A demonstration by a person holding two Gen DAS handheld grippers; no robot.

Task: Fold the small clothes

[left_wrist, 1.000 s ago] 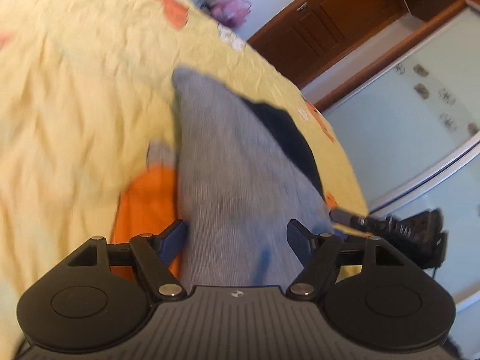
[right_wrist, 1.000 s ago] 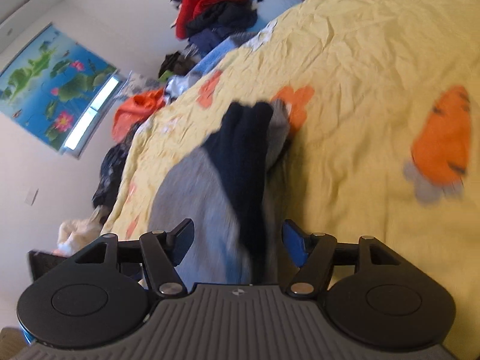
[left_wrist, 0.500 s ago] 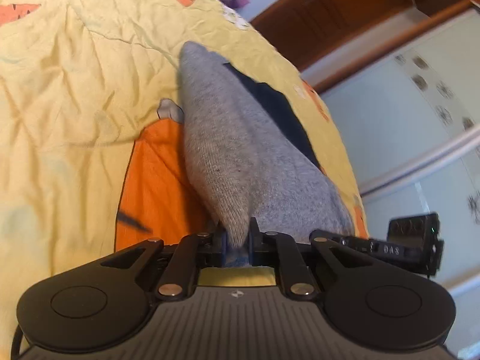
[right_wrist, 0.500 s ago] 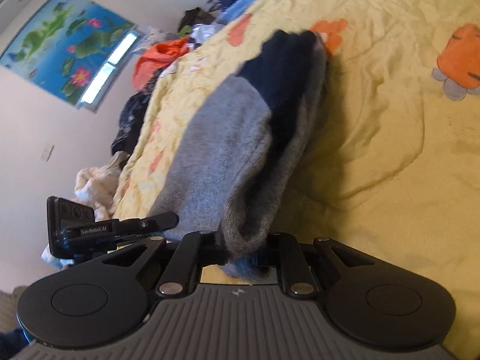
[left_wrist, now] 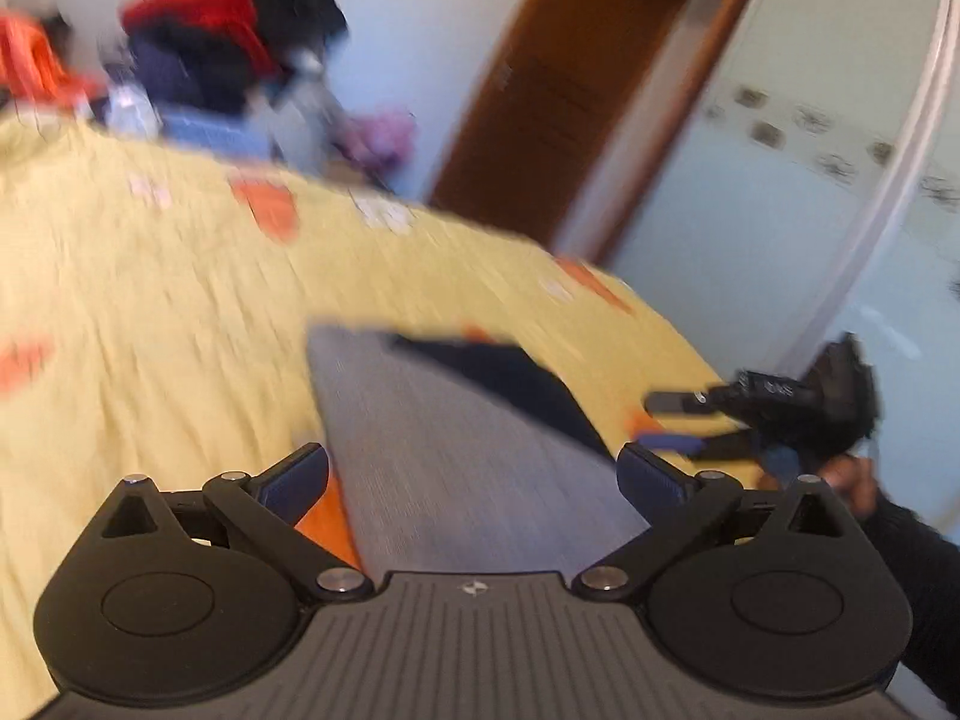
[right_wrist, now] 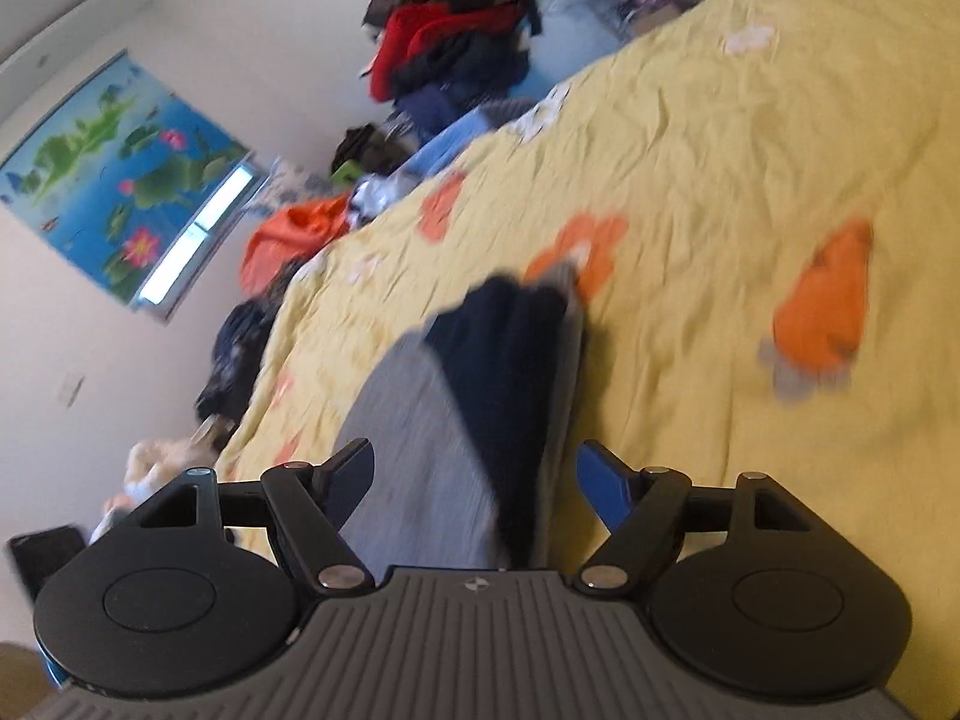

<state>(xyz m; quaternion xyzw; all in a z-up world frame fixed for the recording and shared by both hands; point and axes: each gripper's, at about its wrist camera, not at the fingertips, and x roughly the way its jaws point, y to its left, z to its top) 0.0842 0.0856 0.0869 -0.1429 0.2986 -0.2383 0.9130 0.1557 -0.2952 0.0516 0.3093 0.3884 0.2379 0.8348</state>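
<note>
Grippers first: the left gripper [left_wrist: 474, 474] stands with its jaws spread wide, having just been opening, and the right gripper [right_wrist: 474, 480] has likewise been opening its jaws. Neither set of pads presses on anything. The sock [left_wrist: 444, 456], grey with a navy end, lies between each pair of fingers but loose, flat on the yellow bedsheet [left_wrist: 150, 312]. It looks laid down on purpose, released so that it rests stretched out along the bed near the edge. A heap of clothes [right_wrist: 456, 42] waits at the far side by the wall, likely next in line.
</note>
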